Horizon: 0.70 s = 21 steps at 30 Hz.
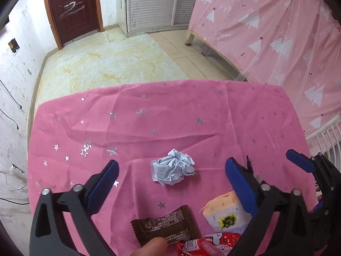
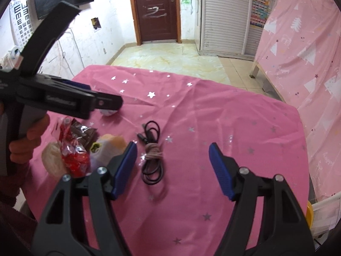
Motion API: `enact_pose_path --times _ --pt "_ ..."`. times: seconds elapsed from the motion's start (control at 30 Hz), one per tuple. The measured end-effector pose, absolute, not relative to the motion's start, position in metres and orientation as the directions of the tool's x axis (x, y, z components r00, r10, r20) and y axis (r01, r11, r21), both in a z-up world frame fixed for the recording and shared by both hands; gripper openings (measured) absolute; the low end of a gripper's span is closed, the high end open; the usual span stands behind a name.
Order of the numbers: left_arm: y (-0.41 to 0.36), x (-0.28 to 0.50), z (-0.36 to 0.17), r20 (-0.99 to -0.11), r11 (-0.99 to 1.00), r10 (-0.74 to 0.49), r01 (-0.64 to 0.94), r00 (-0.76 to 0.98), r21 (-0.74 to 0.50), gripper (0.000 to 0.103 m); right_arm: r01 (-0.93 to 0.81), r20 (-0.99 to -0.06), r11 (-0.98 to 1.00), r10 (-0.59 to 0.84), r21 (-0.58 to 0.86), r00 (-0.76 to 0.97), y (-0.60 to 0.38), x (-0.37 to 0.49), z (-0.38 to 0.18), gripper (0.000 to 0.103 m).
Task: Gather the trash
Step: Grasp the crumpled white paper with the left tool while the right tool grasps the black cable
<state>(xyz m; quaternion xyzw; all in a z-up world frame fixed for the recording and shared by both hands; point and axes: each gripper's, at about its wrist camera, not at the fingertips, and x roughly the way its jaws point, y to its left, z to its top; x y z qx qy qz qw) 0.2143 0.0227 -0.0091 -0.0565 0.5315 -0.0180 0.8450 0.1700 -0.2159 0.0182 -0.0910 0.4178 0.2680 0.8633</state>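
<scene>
A crumpled pale paper ball point(image 1: 173, 169) lies on the pink star-print tablecloth point(image 1: 191, 111). My left gripper point(image 1: 171, 162) hangs over it, open, with the ball between its blue fingers and untouched. Nearer the camera lie a brown wrapper point(image 1: 164, 228), a red wrapper point(image 1: 204, 245) and an orange-and-white plush cube point(image 1: 223, 211). In the right wrist view my right gripper point(image 2: 173, 147) is open and holds nothing. A coiled black cable point(image 2: 152, 155) lies just inside its left finger. The left gripper point(image 2: 110, 103) covers most of the paper ball point(image 2: 108, 112) there.
A blue finger point(image 1: 299, 160) of the right gripper shows at the right edge. A thumb point(image 1: 153, 245) rests by the wrappers. A whitish lump point(image 2: 51, 160) sits left of the red wrapper point(image 2: 74, 157). Beyond the table are tiled floor point(image 1: 119, 64), a brown door point(image 2: 156, 10) and a pink curtain point(image 1: 277, 32).
</scene>
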Motion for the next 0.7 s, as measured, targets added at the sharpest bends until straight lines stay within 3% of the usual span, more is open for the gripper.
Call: enact_pose_path --times 0.13,0.2,0.37,0.47,0.6,0.7 --pt "0.022 0.218 -0.018 -0.910 0.992 -0.099 -0.035 0.404 -0.123 0.073 -0.542 -0.781 0.837 0.385 0.071 0.493 -0.213 0.173 0.014 0.065" --pt "0.024 0.218 -0.022 -0.912 0.992 -0.098 -0.040 0.398 -0.124 0.070 -0.547 -0.788 0.834 0.382 0.068 0.484 -0.211 0.173 0.012 0.059" --pt "0.022 0.219 -0.028 -0.914 0.993 -0.084 -0.047 0.398 -0.112 0.068 -0.563 -0.799 0.825 0.376 0.058 0.469 -0.204 0.171 0.006 0.057" --pt "0.020 0.217 -0.028 -0.912 0.994 -0.071 -0.046 0.405 -0.098 0.067 -0.567 -0.808 0.822 0.367 0.050 0.461 -0.200 0.172 0.003 0.049" --pt "0.016 0.216 -0.027 -0.908 0.996 -0.041 -0.055 0.418 -0.070 0.057 -0.578 -0.820 0.816 0.354 0.035 0.450 -0.195 0.171 -0.002 0.044" --pt "0.016 0.215 -0.026 -0.904 0.997 -0.020 -0.062 0.427 -0.052 0.046 -0.585 -0.828 0.811 0.345 0.026 0.442 -0.192 0.170 -0.005 0.032"
